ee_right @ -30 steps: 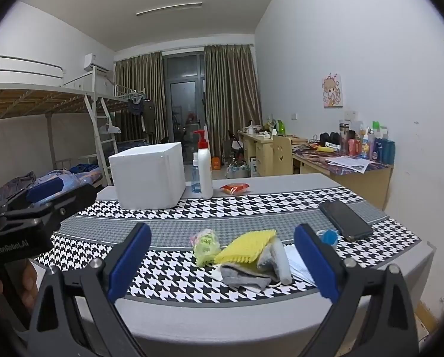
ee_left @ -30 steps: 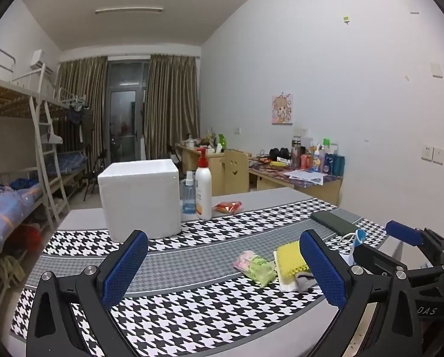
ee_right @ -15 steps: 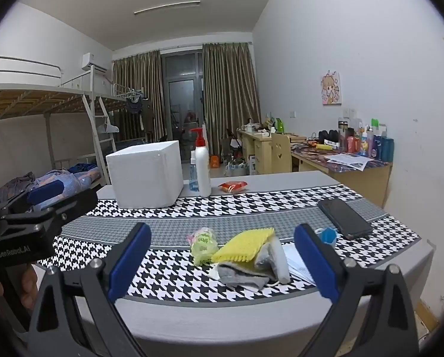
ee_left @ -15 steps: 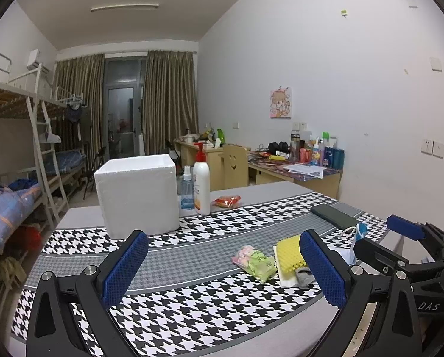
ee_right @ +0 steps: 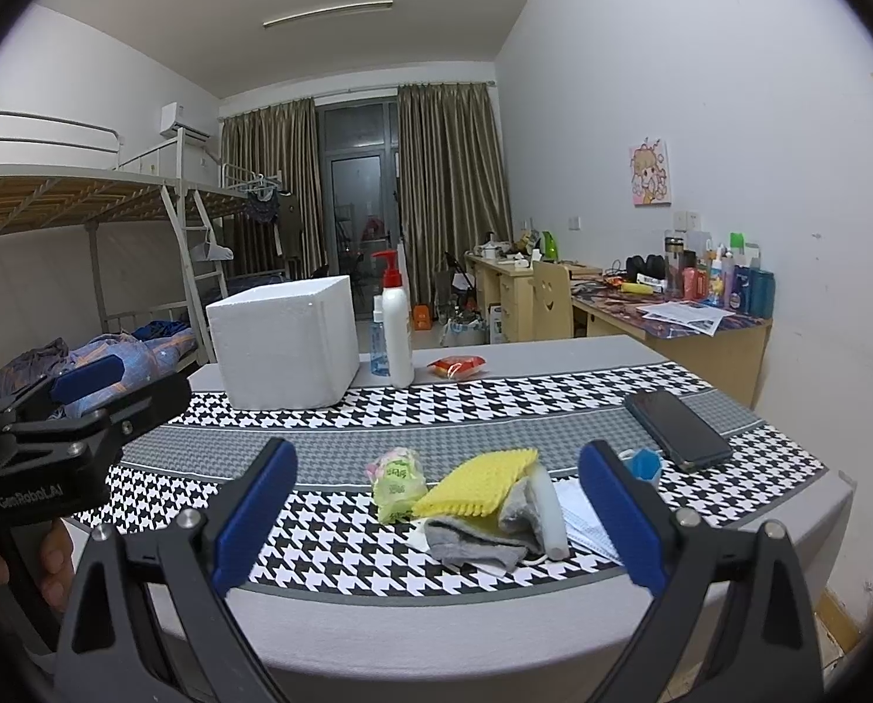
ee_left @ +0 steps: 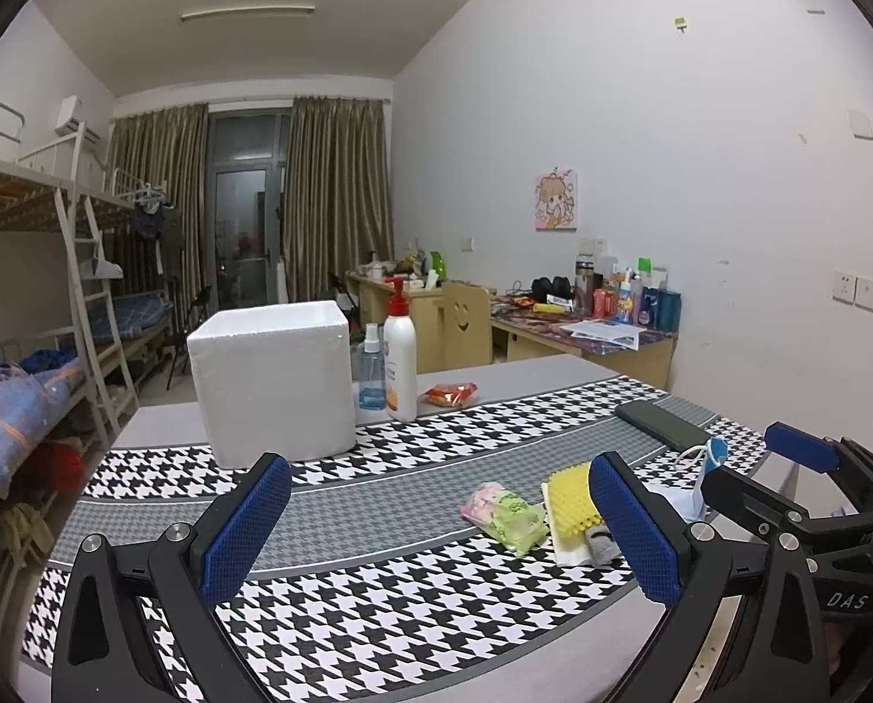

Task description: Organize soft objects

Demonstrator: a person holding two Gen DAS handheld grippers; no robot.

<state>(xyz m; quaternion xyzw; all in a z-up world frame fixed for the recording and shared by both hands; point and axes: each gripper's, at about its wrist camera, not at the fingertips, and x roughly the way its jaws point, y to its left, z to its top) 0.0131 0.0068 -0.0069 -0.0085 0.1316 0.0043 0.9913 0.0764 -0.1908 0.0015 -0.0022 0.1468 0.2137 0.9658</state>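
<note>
Left wrist: your left gripper (ee_left: 436, 527) is spread wide, empty, over bare worktop (ee_left: 377, 492); foam box (ee_left: 272, 378) well ahead, view barely shifted since a second ago.

Right wrist: your right gripper (ee_right: 436, 518) is wide open, holding nothing, above the near edge; yellow sponge (ee_right: 477, 480) on grey cloth (ee_right: 471, 545), between the fingers.

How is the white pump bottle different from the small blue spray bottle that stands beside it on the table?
The white pump bottle is taller than the blue spray bottle.
The white pump bottle is opaque with a red pump head; the blue spray bottle is see-through blue with a pale spray top.
In the right wrist view the white pump bottle partly hides the blue spray bottle; in the left wrist view both show fully.
Both stand upright beside the white foam box.
</note>
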